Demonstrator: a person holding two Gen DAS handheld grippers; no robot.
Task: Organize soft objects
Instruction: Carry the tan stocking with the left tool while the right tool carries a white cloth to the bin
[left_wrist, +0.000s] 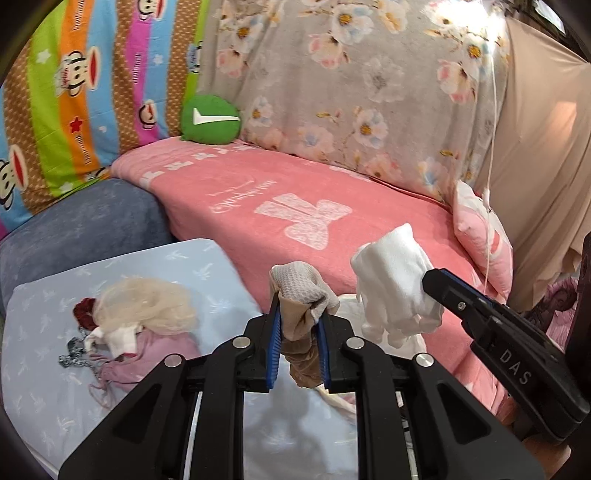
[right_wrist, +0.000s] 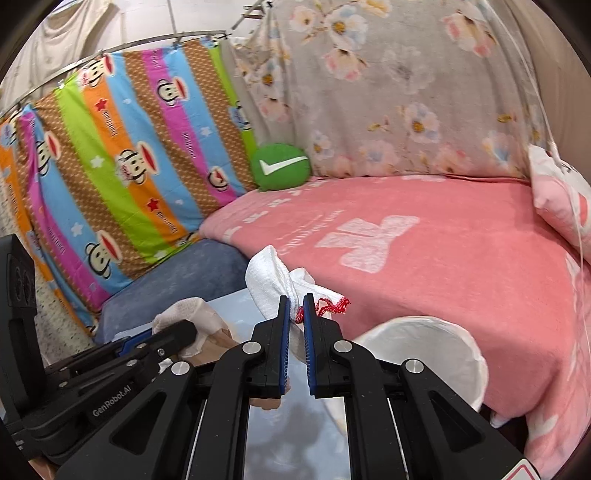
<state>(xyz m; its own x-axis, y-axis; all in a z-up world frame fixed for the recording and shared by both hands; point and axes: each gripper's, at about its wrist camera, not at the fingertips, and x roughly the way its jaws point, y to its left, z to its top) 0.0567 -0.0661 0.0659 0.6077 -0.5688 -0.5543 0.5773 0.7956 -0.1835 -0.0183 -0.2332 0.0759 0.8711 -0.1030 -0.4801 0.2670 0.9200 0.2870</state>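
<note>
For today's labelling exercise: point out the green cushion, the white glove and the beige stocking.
green cushion (right_wrist: 280, 168): right wrist view, its white tick.
white glove (left_wrist: 395, 273): left wrist view, its palm.
beige stocking (left_wrist: 301, 291): left wrist view, bunched top.

Black tools (left_wrist: 298, 332), blue pads (right_wrist: 284, 347), silver screws

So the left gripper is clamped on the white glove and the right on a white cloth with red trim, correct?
Not quite. In the left wrist view the left gripper is clamped on a beige stocking. The right gripper does hold the white cloth with red trim.
</note>
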